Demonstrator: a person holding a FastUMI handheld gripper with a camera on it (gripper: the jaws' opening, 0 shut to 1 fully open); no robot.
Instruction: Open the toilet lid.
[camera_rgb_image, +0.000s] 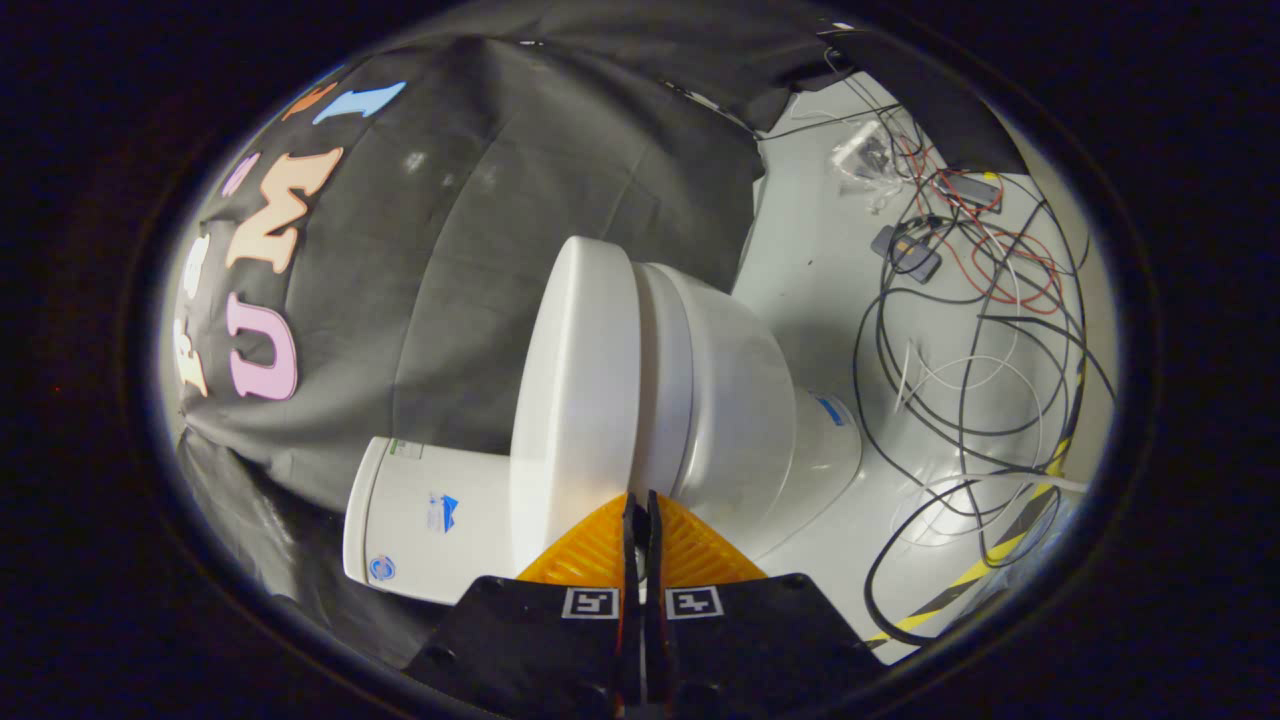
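The view is rolled sideways, so the white toilet lies across it. Its lid (578, 400) is down on the seat (665, 380), with the bowl (745, 400) beyond the seat and the tank (430, 520) on the lid's other side. My gripper (640, 500) is shut, its two fingers pressed together with nothing held between them. The fingertips (630, 505) sit right at the seam where the lid's rim meets the seat, at the near edge of the toilet. Whether they touch the rim I cannot tell.
The black cloth wall (480, 230) hangs behind the tank and lid. A pale floor (810, 260) spreads past the bowl, strewn with tangled cables (960, 330) and small devices (905, 250). Yellow-black tape (985, 565) marks the floor's edge.
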